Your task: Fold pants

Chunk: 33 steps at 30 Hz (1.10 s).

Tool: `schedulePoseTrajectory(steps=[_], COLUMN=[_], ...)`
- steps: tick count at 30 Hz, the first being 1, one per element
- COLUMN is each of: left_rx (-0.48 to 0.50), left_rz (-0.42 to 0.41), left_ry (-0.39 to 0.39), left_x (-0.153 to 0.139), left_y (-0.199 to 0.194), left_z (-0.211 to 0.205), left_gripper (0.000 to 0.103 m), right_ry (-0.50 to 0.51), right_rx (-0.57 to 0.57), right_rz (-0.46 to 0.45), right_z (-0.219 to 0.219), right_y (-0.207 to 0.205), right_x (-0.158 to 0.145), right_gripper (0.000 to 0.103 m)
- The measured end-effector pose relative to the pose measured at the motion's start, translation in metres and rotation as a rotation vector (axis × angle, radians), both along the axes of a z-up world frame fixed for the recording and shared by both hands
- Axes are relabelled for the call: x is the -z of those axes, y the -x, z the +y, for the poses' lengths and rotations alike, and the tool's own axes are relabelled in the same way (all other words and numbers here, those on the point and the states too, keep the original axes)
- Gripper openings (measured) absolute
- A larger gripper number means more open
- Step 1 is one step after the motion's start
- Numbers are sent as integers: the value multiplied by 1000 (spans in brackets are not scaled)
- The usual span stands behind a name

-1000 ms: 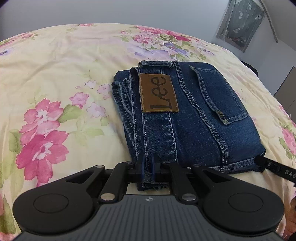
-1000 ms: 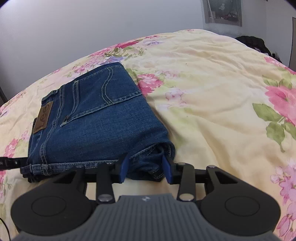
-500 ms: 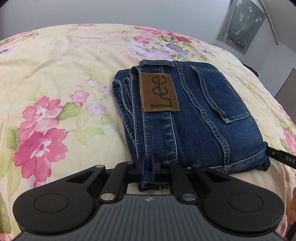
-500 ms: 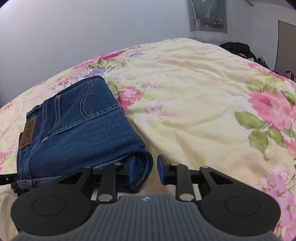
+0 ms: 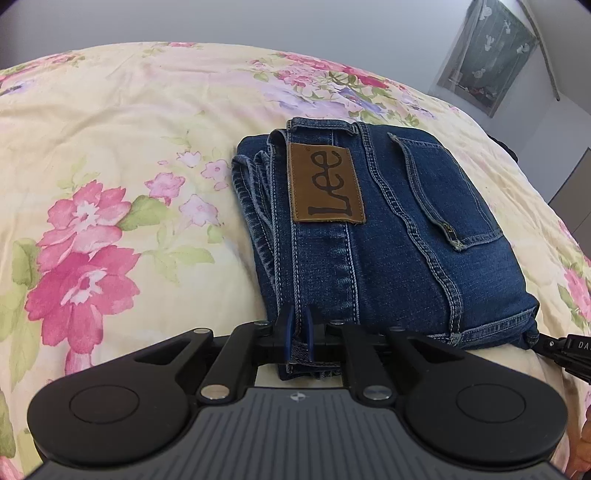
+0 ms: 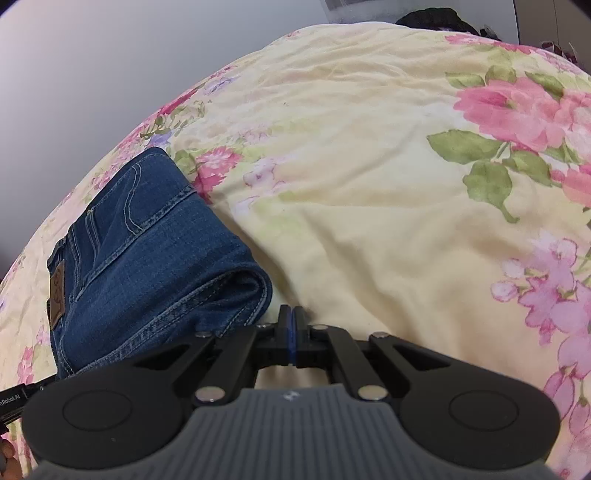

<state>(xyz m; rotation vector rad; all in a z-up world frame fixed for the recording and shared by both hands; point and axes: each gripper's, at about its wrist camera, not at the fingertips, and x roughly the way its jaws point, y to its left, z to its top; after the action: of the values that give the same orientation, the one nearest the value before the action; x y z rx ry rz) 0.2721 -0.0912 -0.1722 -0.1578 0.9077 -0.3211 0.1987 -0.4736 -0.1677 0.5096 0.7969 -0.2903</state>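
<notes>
The blue jeans [image 5: 388,236] lie folded into a compact rectangle on the floral bedspread [image 5: 110,155], brown Lee patch [image 5: 325,184] facing up. My left gripper [image 5: 297,332] is shut on the near edge of the jeans, at the waistband corner. In the right wrist view the jeans [image 6: 147,251] lie to the left. My right gripper [image 6: 291,325] is shut and empty, just right of the jeans' folded corner, over bare bedspread [image 6: 369,221]. The right gripper's tip also shows at the right edge of the left wrist view [image 5: 569,350].
The bed fills both views, with a grey wall behind. A curtained window [image 5: 487,55] is at the far right. A dark heap [image 6: 439,18] lies beyond the far edge of the bed.
My right gripper let go of the jeans' corner, moved right off the denim and shut empty. My left gripper kept its hold; the jeans stayed in place.
</notes>
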Motion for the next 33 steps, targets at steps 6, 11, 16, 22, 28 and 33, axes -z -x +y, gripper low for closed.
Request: schedulePoseTrajectory(steps=[6,11,16,22,28,33], left_rx=[-90,-170,-185,-193,-121,-79], left_rz=[18,-1,21,49,51,31], left_ry=[57,202,332,415,446,466], left_x=[-9,-18,-10,11,30,34], left_y=[7,6,-21,-54,-78,-90], left_z=[17,41,46,47,40,33], left_gripper=[37,60,84,88,90,87], right_ry=[-22,-93,-206,-330,-425,-498], right_rx=[-10,-6,-6,-27,-98,-195], right_rz=[-187,-251,-300,-249,-230,-231], right_z=[-1,-7,-19,-36,-43,-57], right_y=[16,6,-14,-38,-59,-83], right_x=[-23,-23,-14,8,26,37], right_gripper=[3,38,43,49,53,52])
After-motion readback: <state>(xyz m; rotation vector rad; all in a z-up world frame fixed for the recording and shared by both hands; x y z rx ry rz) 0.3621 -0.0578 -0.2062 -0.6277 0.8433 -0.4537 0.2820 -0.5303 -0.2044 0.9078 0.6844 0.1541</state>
